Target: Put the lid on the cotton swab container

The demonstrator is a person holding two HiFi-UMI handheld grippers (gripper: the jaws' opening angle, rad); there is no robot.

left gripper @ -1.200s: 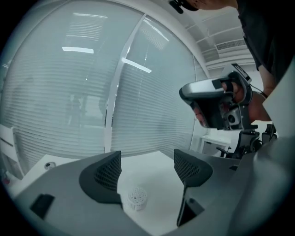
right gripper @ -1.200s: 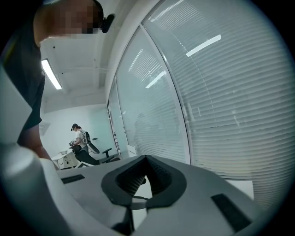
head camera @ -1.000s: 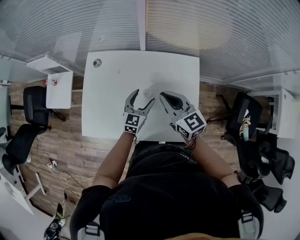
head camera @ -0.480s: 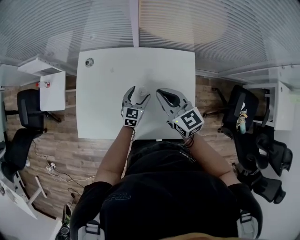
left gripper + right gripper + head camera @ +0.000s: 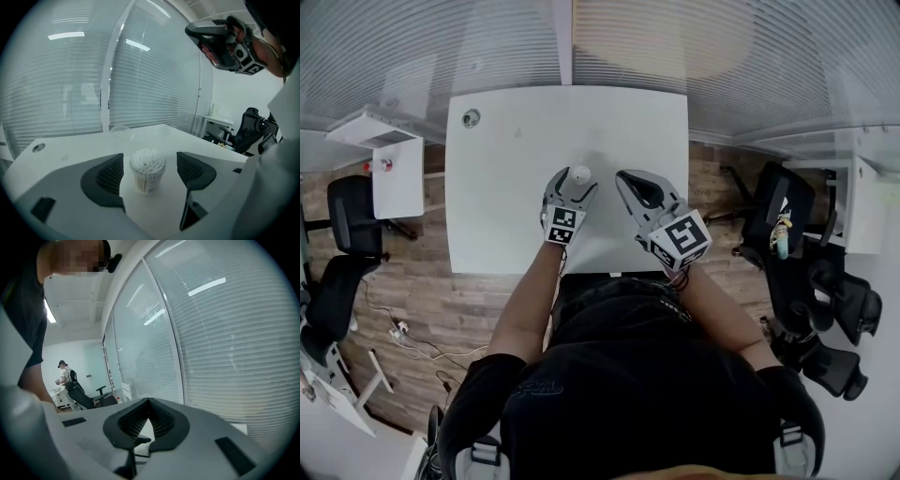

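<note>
A small clear cotton swab container (image 5: 147,171), packed with white swabs and with no lid on, stands upright on the white table (image 5: 506,206). My left gripper (image 5: 149,172) is open, its jaws flanking the container without touching it. In the head view the container (image 5: 580,174) sits at the left gripper's (image 5: 575,185) tips. A clear domed lid (image 5: 118,129) lies farther back on the table. My right gripper (image 5: 636,187) is shut with nothing visible in it and hangs above the table to the right; the left gripper view shows the right gripper (image 5: 211,33) high up.
A round cable grommet (image 5: 471,118) sits near the table's far left corner. A white side cabinet (image 5: 394,173) stands left of the table, with black office chairs at the left (image 5: 352,211) and right (image 5: 778,225). Glass walls with blinds lie beyond the table.
My left gripper has come down toward the table and forward, so its open jaws now stand on either side of the container. The right gripper has hardly moved.
</note>
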